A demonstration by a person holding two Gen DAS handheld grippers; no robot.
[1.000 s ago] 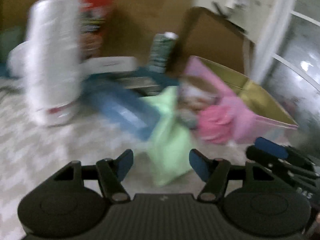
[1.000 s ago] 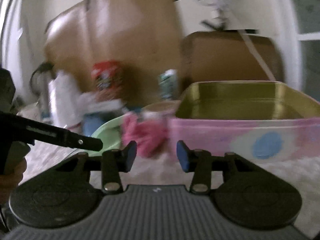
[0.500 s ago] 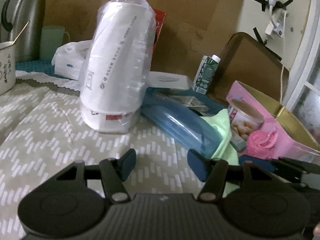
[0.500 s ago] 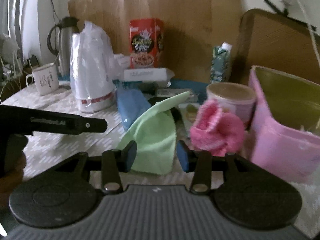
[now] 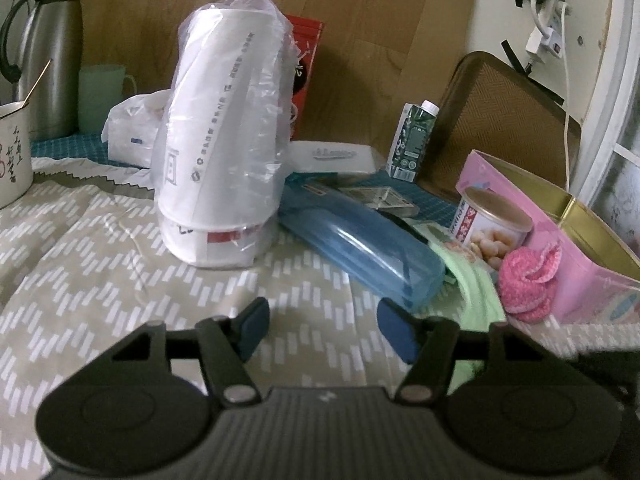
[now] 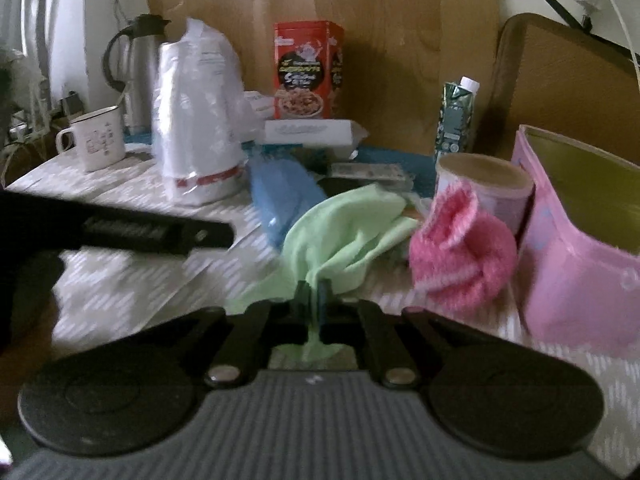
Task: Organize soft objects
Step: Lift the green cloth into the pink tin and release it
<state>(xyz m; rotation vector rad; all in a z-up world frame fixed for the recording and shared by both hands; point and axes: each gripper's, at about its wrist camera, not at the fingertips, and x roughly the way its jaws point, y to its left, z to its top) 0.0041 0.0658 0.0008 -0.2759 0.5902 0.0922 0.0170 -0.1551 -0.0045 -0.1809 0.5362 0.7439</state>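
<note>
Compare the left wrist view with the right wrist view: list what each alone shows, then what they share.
Left wrist only: the left gripper, jaws opening with nothing between them over the patterned tablecloth, and a green cup.
Right wrist only: the right gripper shut on the green cloth, and the red box's front.
Both: the green cloth, pink knit piece, pink tin, blue case, bagged white cups.
</note>
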